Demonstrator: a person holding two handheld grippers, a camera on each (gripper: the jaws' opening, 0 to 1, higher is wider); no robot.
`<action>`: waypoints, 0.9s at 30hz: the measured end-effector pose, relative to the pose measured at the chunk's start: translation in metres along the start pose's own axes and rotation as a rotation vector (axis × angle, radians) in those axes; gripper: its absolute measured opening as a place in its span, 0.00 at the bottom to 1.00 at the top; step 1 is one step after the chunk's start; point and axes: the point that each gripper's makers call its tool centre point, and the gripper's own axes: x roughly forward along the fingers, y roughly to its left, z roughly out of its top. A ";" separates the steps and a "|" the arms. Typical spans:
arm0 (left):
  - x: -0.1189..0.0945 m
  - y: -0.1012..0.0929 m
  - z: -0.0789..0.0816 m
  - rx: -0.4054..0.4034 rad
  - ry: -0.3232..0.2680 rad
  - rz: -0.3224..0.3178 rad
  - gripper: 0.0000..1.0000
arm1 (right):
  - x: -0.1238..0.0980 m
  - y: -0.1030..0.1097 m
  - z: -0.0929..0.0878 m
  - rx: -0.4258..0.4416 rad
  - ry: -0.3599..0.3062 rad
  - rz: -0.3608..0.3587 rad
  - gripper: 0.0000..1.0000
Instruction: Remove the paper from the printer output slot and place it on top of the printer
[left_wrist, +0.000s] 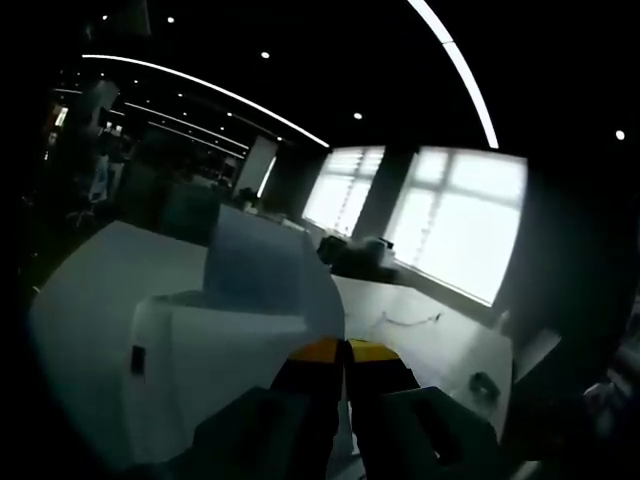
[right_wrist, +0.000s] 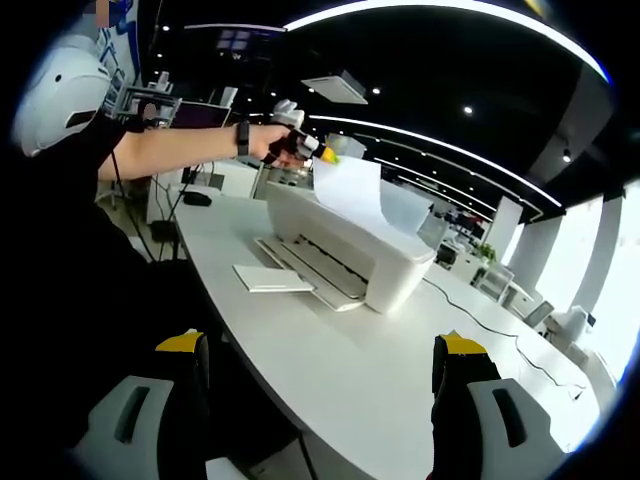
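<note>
The left tongs (left_wrist: 345, 352) are pressed together, their yellow-tipped jaws meeting on the lower edge of the paper (left_wrist: 262, 268), which rises just ahead of them as a pale, smooth sheet with a straight top edge. In the left gripper view the sheet looks bluish grey (the light there is dim) and it stands over the top of the printer (left_wrist: 190, 345), a white boxy body with a small dark mark on its side. The printer sits on the white worktop (left_wrist: 430, 335), which runs on beyond the tongs toward bright windows (left_wrist: 460, 215).

In the right gripper view the right tongs (right_wrist: 325, 385) are spread wide with nothing between the jaws, one yellow tip at each side, hovering over the near part of the worktop (right_wrist: 350, 370). Well ahead of them stands the printer (right_wrist: 360, 250), white, with its output tray (right_wrist: 300, 270) folded out toward these tongs. The paper (right_wrist: 350, 190) shows here as a clean white sheet, slightly curved, held upright above the printer's top by the left tongs (right_wrist: 325, 153) at its upper corner. A person's hand (right_wrist: 285, 135), gloved in white, grips those tongs; the bare forearm carries a dark wristband (right_wrist: 242, 138).
</note>
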 end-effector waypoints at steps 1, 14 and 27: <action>0.000 0.000 0.000 0.001 0.001 0.000 0.06 | 0.000 0.000 0.000 0.001 0.000 0.000 0.88; 0.003 0.003 -0.002 0.008 0.009 0.005 0.06 | 0.001 0.000 -0.001 0.000 0.002 0.003 0.88; 0.005 0.007 -0.007 0.011 0.013 0.012 0.06 | 0.001 0.000 -0.001 0.002 0.001 0.002 0.88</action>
